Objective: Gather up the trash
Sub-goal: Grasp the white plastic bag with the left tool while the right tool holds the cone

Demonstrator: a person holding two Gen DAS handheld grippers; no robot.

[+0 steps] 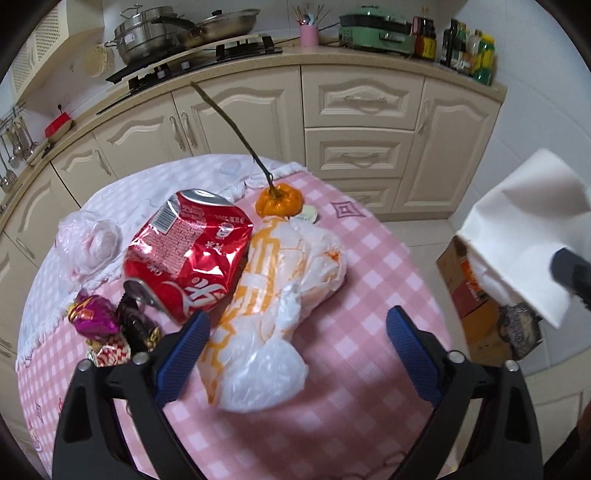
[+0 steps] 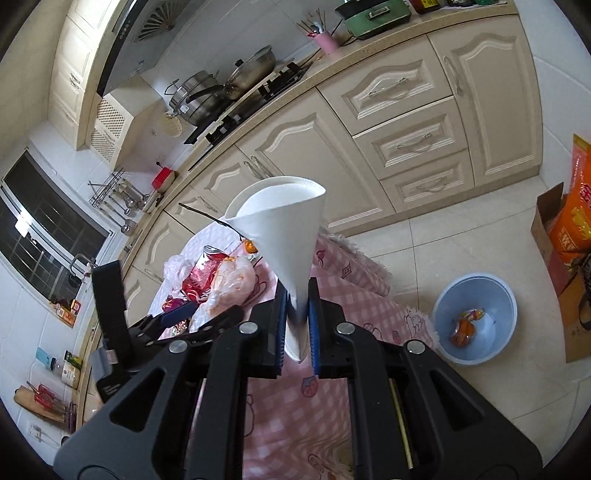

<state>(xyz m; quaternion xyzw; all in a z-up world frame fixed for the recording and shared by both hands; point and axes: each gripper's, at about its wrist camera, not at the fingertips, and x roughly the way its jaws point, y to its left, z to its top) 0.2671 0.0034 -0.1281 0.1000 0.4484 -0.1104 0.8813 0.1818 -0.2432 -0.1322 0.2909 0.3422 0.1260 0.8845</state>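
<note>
Left tool [image 1: 297,325] gapes wide; right tool [image 2: 297,314] is pinched closed.

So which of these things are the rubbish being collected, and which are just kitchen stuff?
Job:
crushed white paper cup, in right gripper
crushed red can
white-and-orange plastic bag
purple sweet wrapper
blue plastic basin

Lying about:
steel pots
green cooker
pink utensil holder

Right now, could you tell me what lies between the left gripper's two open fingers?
In the left wrist view, the left gripper straddles the crumpled white-and-orange plastic bag, which rests on the pink checked tablecloth.
</note>
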